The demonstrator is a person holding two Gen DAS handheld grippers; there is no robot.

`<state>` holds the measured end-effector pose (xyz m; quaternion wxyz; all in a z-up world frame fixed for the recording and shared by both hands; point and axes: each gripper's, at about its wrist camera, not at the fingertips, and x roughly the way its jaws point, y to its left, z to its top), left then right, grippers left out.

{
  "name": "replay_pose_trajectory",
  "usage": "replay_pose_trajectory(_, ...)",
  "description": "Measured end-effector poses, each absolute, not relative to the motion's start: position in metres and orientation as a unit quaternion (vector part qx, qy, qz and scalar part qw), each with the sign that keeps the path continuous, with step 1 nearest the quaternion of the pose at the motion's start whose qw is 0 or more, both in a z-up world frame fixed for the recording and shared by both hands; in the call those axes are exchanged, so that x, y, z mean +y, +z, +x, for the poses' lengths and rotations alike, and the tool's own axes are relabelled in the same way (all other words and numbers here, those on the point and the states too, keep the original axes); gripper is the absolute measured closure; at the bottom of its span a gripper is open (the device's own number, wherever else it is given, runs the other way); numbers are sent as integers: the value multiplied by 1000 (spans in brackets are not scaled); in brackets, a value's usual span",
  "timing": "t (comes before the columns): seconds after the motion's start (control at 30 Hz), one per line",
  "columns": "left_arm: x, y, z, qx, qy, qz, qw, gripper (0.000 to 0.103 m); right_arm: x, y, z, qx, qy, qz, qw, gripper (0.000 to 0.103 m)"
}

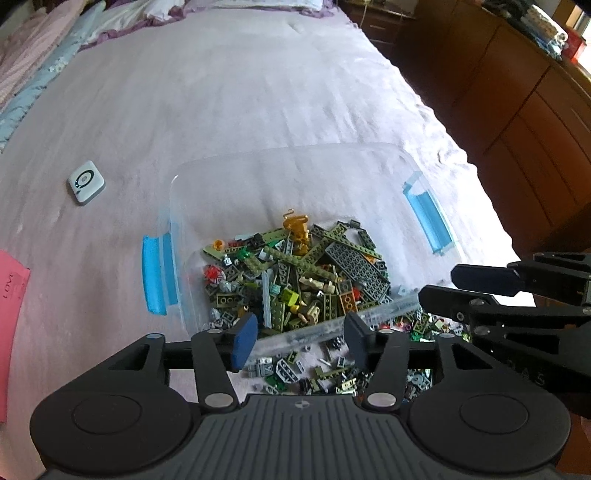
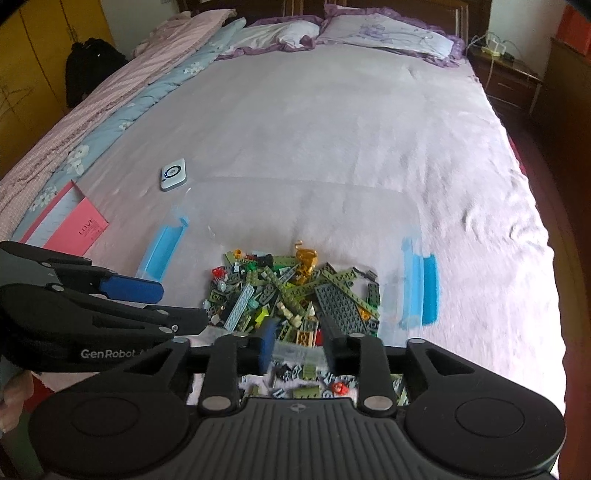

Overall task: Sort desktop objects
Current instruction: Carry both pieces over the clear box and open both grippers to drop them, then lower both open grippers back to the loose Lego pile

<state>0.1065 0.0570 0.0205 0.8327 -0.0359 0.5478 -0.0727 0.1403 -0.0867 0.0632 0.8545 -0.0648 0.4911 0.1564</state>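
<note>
A clear plastic bin point(image 1: 229, 170) with blue side latches point(image 1: 157, 273) lies on the bed, holding a heap of toy bricks point(image 1: 295, 273), mostly olive and grey, with a gold figure point(image 1: 297, 230). More loose bricks point(image 1: 332, 373) lie on the sheet in front of the bin's near rim. My left gripper point(image 1: 301, 338) is open, its fingers straddling the near rim. My right gripper point(image 2: 301, 345) is open at the same rim point(image 2: 295, 350), to the right of the left one. The bin point(image 2: 295, 195), its bricks point(image 2: 295, 291) and the loose bricks point(image 2: 314, 387) show in the right wrist view.
A small white device point(image 1: 86, 182) lies on the sheet left of the bin, also in the right wrist view point(image 2: 173, 174). A pink card point(image 2: 79, 227) lies further left. Pillows point(image 2: 384, 33) and folded quilts point(image 2: 110, 96) line the bed's far end and left side. Wooden cabinets point(image 1: 517, 103) stand right.
</note>
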Motion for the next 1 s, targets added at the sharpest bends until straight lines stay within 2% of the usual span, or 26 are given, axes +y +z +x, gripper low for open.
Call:
replay_pose_trajectory(0.27,56,26,78,544,-77,-28,835,34,-93,67,104,497,135,-62,855,57)
replay_pose_trajectory(0.43,56,25,57,545,-87,-23,834,30,-96,64,77,506,125,-70,851,53)
replay_pose_trajectory(0.63,49,9,30,564,-100,3,820,27,-100,48,43,518,124,-74,843,40)
replay_pose_trajectory(1.0,35,-30,-7,595,-133,23,792,24,-118,7,-15,552,97,-57,826,43)
